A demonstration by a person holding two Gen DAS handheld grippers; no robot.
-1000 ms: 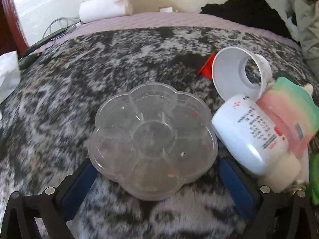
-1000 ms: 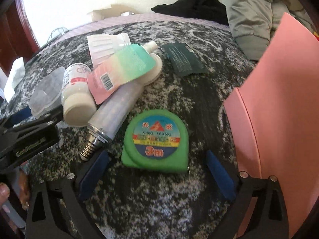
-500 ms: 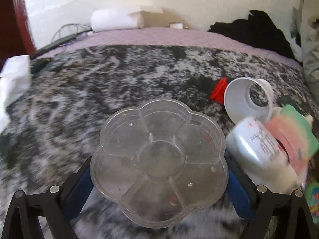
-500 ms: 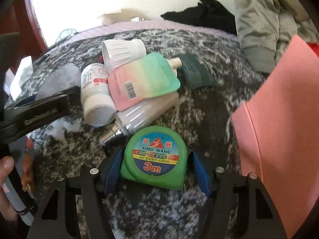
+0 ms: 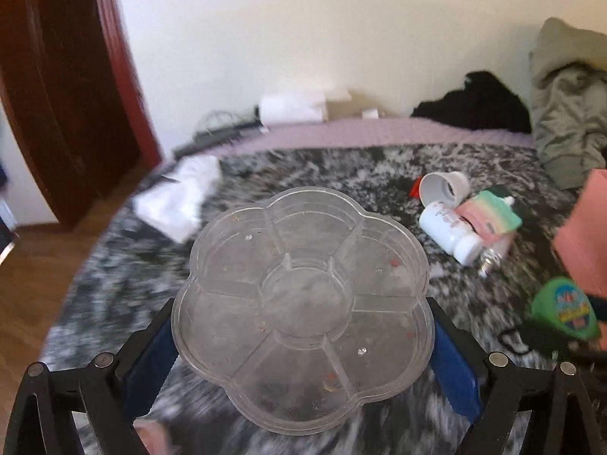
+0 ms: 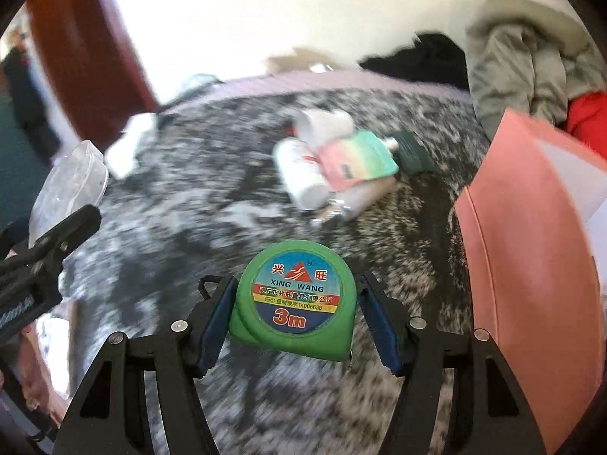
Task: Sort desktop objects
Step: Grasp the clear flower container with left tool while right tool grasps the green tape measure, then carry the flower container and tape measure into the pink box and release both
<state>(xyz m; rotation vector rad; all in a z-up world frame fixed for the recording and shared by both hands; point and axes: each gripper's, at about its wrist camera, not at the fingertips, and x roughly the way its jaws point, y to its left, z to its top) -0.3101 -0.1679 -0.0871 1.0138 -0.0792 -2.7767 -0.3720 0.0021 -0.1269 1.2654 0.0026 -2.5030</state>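
My left fingers (image 5: 303, 345) clamp the clear flower-shaped tray (image 5: 303, 303) above the bed (image 5: 341, 167); my right fingers (image 6: 294, 314) clamp the green tape measure (image 6: 294, 303). Beyond lie the white bottle (image 5: 447, 231) and pouch (image 5: 489, 216). The tray's slick, curved rim could slip from my grip if I tilt it.

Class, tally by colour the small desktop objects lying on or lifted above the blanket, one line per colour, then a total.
Clear: 1, the tray
Green: 2, the tape measure and dark packet
White: 2, the bottle and cup
Pink-green: 1, the pouch
Total: 6
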